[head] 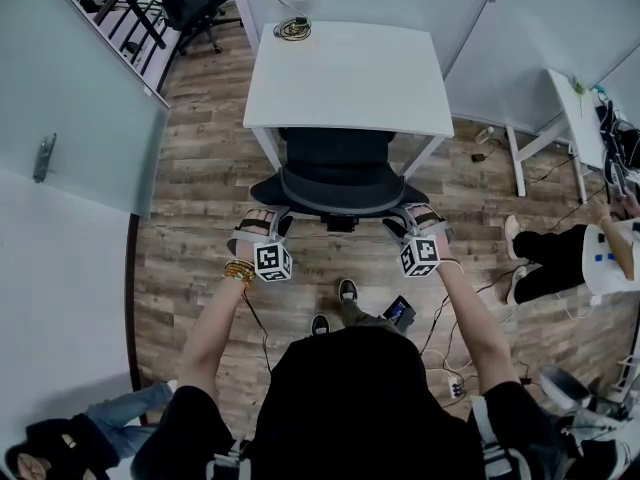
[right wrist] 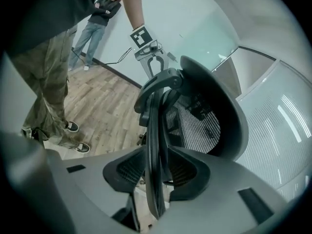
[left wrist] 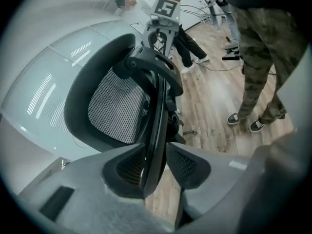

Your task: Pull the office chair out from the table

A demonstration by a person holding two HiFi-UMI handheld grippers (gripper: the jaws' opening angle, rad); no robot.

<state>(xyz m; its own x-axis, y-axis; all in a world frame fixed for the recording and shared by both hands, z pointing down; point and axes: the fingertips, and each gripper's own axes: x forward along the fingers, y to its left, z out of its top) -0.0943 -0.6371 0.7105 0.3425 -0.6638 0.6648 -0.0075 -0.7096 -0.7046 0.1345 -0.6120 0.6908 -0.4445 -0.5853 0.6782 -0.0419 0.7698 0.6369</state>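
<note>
- Head view: shows the office chair [head: 335,183] pushed in at the near edge of the white table [head: 350,68], seat partly beneath the tabletop, backrest facing the person.
- Left gripper view: finds the left gripper [left wrist: 156,165] released, parted jaws astride the backrest rim [left wrist: 157,111], not clamped.
- Right gripper view: finds the right gripper [right wrist: 156,168] equally released, astride the same rim at its other end.

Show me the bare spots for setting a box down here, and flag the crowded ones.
The white table top is bare except a cable coil at its far left corner. The floor left of the office chair, toward the glass partition, is bare too. Crowded: behind the chair, by the feet and cables, and right, by a seated person's legs.
</note>
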